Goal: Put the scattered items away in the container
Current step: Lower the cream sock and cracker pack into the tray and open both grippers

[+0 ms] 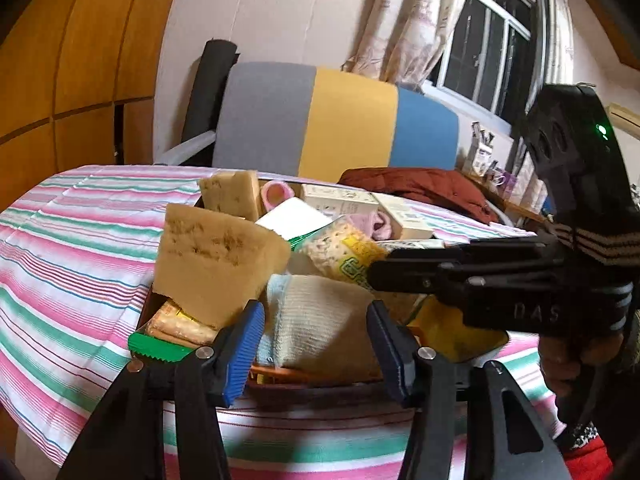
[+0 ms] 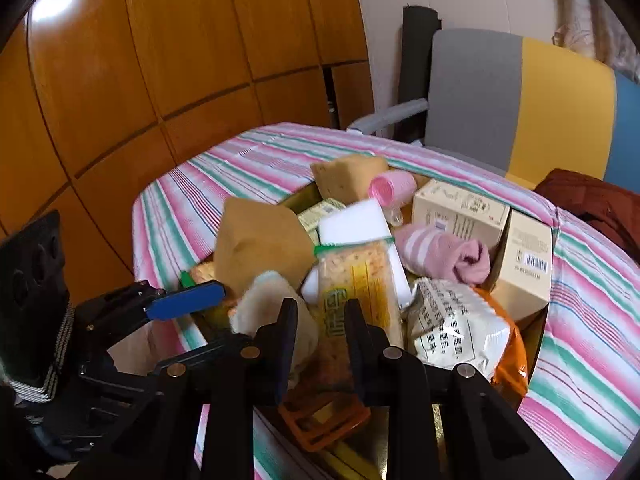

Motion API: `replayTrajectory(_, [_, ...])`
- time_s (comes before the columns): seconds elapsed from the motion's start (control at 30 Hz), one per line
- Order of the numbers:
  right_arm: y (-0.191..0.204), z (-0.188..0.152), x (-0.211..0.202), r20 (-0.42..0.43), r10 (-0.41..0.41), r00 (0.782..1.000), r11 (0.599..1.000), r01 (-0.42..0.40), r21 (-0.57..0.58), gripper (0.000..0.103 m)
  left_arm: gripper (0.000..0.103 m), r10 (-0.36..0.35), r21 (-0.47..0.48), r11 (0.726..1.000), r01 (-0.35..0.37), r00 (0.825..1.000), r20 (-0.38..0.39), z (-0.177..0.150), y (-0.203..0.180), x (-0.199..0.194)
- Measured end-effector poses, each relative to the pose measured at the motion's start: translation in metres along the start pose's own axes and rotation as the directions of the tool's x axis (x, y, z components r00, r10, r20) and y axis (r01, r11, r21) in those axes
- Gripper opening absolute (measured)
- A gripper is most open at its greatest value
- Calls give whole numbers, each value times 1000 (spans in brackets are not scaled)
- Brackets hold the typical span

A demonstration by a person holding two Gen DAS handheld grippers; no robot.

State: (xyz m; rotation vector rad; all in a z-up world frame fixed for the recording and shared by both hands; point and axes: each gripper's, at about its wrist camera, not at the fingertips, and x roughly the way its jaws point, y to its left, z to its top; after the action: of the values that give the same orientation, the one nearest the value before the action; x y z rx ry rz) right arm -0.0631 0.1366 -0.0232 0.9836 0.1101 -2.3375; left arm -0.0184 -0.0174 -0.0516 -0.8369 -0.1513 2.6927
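Observation:
The container (image 1: 316, 390) on the striped table is heaped with items: tan sponges (image 1: 216, 256), a white foam block (image 2: 356, 220), a cracker packet (image 2: 360, 280), a pink sock (image 2: 444, 252), cardboard boxes (image 2: 460, 212) and a snack bag (image 2: 456, 328). My left gripper (image 1: 314, 348) stands open at the near rim. A folded cream cloth (image 1: 320, 320) lies just ahead of its blue pads (image 2: 184, 304), and they do not press on it. My right gripper (image 2: 322, 320) is shut over the pile, the cracker packet showing through the narrow gap. In the left wrist view the right gripper (image 1: 372, 276) comes in from the right.
The pink, green and white tablecloth (image 1: 80, 240) is bare left of the container. Behind the table stands a grey, yellow and blue chair (image 1: 340, 128). A dark red garment (image 1: 420, 188) lies at the back right. Wooden wall panels (image 2: 120, 80) stand on the left. A hand (image 1: 568, 360) holds the right gripper.

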Motion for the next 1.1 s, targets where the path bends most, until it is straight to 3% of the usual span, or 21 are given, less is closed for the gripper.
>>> replayTrajectory(0.23, [-14, -6, 10, -11, -58, 998, 998, 59, 36, 25, 56, 31, -13, 999, -31, 999, -14, 7, 1, 19])
replayTrajectory(0.47, [-18, -8, 9, 9, -59, 998, 996, 58, 70, 25, 60, 71, -37, 997, -72, 997, -21, 7, -3, 15])
replayTrajectory(0.9, [-10, -16, -5, 52, -112, 992, 987, 105, 122, 25, 64, 193, -13, 981, -193, 981, -27, 11, -15, -4])
replayTrajectory(1.1, [-1, -23, -15, 76, -158, 985, 980, 146, 136, 25, 71, 247, -1, 969, -247, 969, -15, 12, -16, -12])
